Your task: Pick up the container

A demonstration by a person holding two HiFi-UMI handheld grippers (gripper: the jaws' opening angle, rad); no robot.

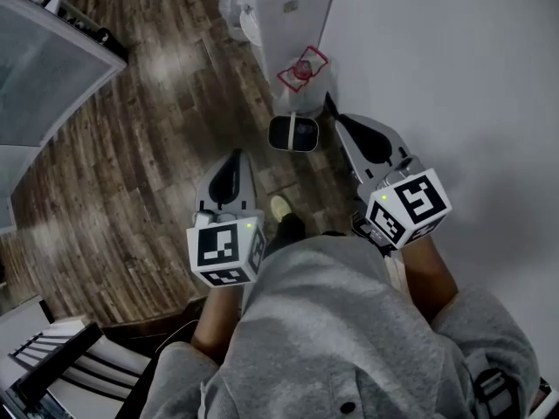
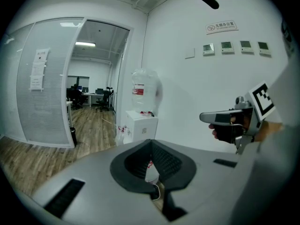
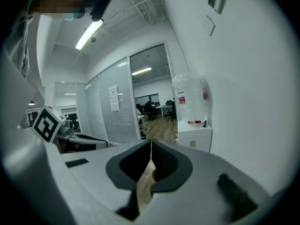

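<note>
Floorboards [image 1: 148,129] of dark wood ran under us, and on them lay the container [image 1: 293,133], a small white rounded box with a dark inside, close to the white wall [image 1: 454,77] and just in front of the foot of the water dispenser [image 1: 293,11]. We held the left hand-held gripper [image 1: 233,166] with its jaws pressed together and nothing between them; its tip pointed across the boards, to the left of the container and apart from it. The right hand-held gripper [image 1: 342,122] was likewise closed on nothing, its jaws meeting along one line, and its tip stood near the container's right side without touching it. Between the container and the dispenser's white cabinet sat a clear thing with red handles [image 1: 301,68], just beside the container's far edge, and a pale plastic bag [image 1: 234,11] leaned at the cabinet's left. A large clear bottle [image 2: 143,90] stood on top of the cabinet. Our shoe [image 1: 281,208] was on the boards on the near side of the container, between the two grippers, and our grey sweater [image 1: 349,321] filled the lower part of the head view. To the left stood a glass partition [image 1: 44,68], and beyond its open doorway [image 2: 101,78] we saw an office with chairs. In the lower left corner a dark slatted frame [image 1: 61,356] stood on the floor. A sign [image 2: 221,27] and a row of small panels [image 2: 234,46] hung on the wall above
</note>
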